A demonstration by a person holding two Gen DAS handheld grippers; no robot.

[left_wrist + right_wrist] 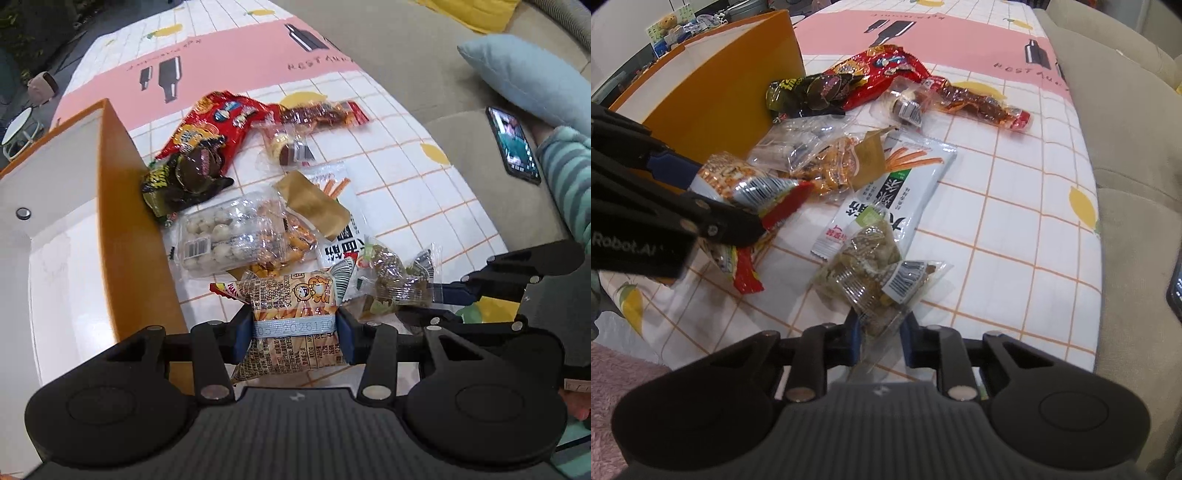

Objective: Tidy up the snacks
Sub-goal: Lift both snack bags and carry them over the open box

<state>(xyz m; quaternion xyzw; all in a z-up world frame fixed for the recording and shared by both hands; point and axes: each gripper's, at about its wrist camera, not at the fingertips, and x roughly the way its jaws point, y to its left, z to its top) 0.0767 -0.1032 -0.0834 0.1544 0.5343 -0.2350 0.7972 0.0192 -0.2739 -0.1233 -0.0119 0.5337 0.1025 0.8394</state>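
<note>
Snacks lie scattered on the tablecloth [406, 184] beside the orange box [110, 177], and as far as the left wrist view shows, the box's white interior holds none of them, so I judge the sorting barely begun. Largest of what remains is the red bag [218, 125], partly under a dark wrapped packet [184, 177] that rests just beside the box wall. Next comes the white stick-snack pouch [897, 188], then the clear tray of pale balls [218, 236], with an orange-wrapped pile and a brown sachet [314, 206] overlapping it. Farther off lie a long red-brown strip [982, 105] and a small cake packet [286, 147].

Two small items are picked up: the left gripper [293, 328] is clamped on a tiger-print packet [295, 295], and the right gripper [879, 332] pinches a clear greenish packet [875, 273]. Both hover low over the cloth, not yet at the box.
</note>
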